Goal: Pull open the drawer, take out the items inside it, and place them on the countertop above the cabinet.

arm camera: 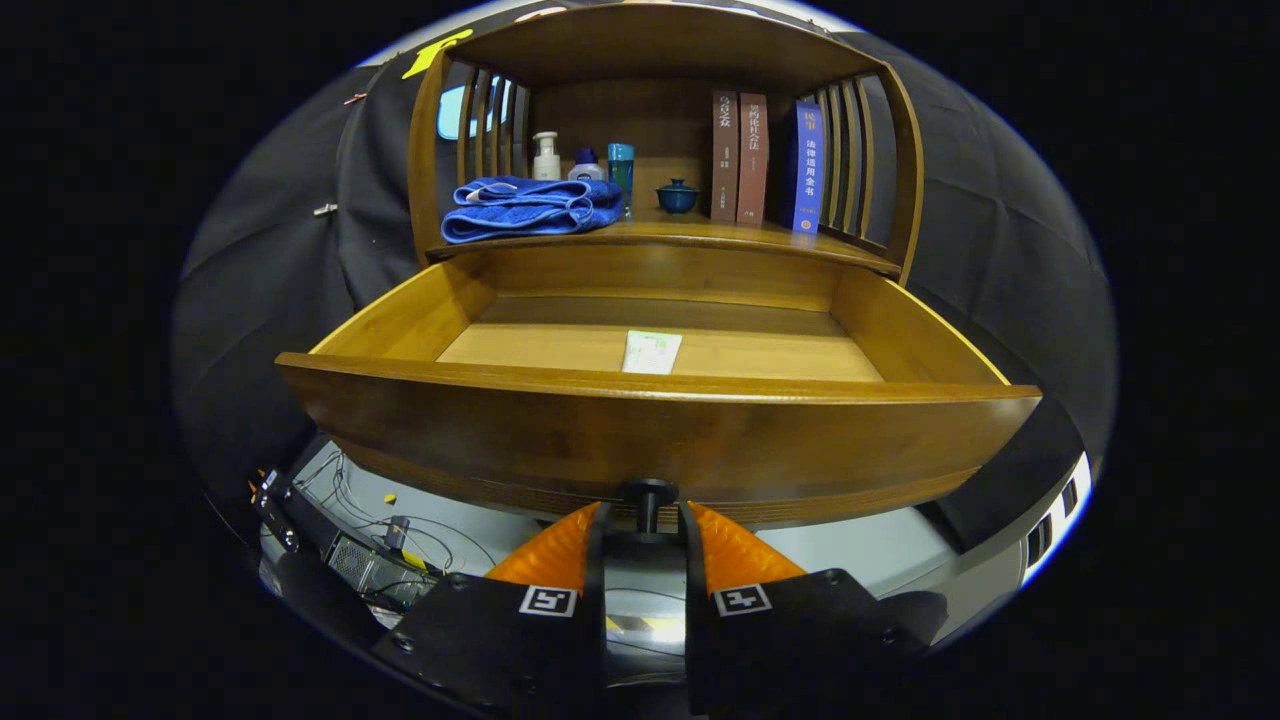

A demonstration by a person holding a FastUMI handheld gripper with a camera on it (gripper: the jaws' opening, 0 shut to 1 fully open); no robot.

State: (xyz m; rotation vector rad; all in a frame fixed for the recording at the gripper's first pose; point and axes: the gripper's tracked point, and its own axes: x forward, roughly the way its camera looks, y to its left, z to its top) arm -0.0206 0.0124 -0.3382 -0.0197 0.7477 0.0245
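Your gripper (648, 518) is pinching the round dark knob (648, 493) on the glossy wood drawer (660, 430), pulled open w/ a flat paper packet (652, 352) inside. Folded fuzzy towel (530, 208) lies on the countertop (700, 236) above

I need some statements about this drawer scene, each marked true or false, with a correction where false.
1. The drawer is pulled open. True.
2. The tongs hang wide open, far from the drawer's knob. False: the fingers sit close on either side of the knob's stem; whether they press on it cannot be told.
3. A small pale packet lies on the drawer floor. True.
4. The blue towel lies inside the drawer. False: it rests folded on the countertop above, beside the bottles.
5. Books stand upright on the countertop. True.
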